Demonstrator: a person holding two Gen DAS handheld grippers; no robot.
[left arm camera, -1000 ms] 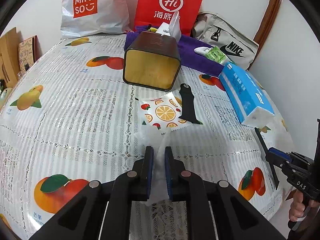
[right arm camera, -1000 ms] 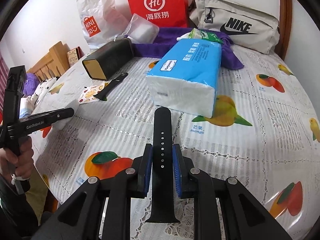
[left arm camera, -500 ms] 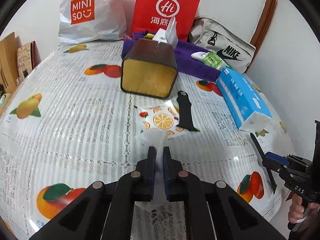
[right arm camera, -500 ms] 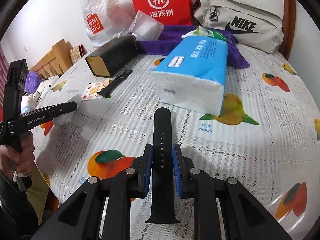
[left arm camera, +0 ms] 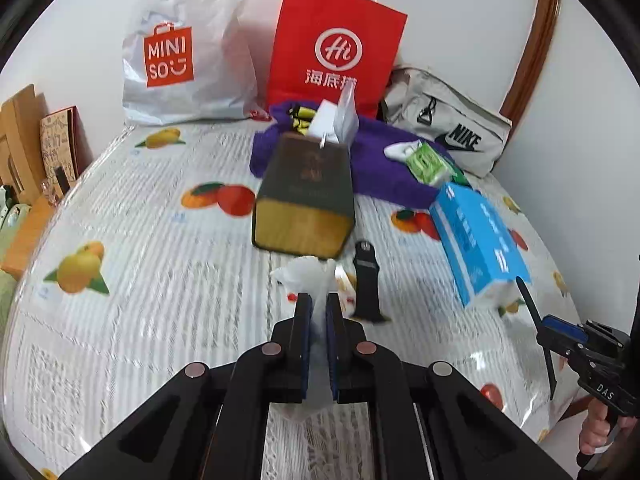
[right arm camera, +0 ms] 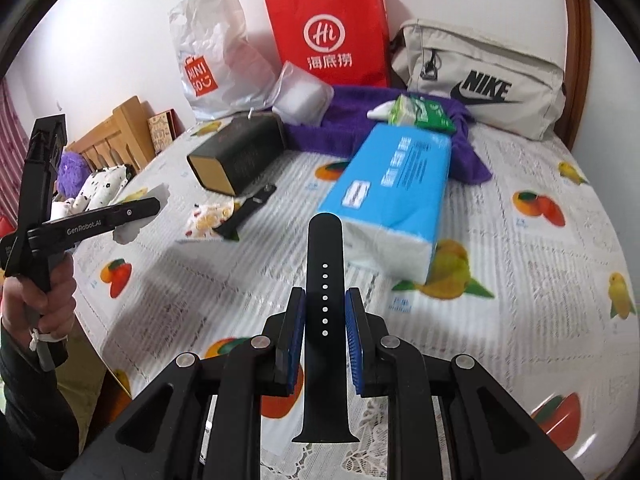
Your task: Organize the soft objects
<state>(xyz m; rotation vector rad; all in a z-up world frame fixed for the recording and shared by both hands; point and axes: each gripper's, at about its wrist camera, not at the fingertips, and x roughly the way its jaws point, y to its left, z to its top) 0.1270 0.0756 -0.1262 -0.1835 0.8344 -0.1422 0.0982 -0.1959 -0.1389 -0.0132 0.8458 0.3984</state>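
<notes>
My left gripper [left arm camera: 315, 300] is shut on a white tissue [left arm camera: 306, 276] and holds it above the table; it also shows in the right wrist view [right arm camera: 154, 206] at the left. My right gripper [right arm camera: 325, 300] is shut on a black watch strap [right arm camera: 325, 276] with a row of holes, held above the table. A second black strap piece [left arm camera: 366, 284] lies beside an orange-print sachet [right arm camera: 208, 218]. A blue tissue pack [left arm camera: 478, 240] lies to the right. A dark box with a yellow end [left arm camera: 306, 204] lies ahead. A purple towel [left arm camera: 384, 164] lies behind it.
A white Miniso bag [left arm camera: 180, 56], a red paper bag [left arm camera: 336, 48] and a grey Nike bag [left arm camera: 452, 128] stand along the wall. A green tissue packet [left arm camera: 426, 160] lies on the towel. A wooden headboard [right arm camera: 116, 136] and plush items are at the left edge.
My left gripper has lifted and moved forward with the tissue, toward the box. My right gripper has risen a little with the strap, still held.
</notes>
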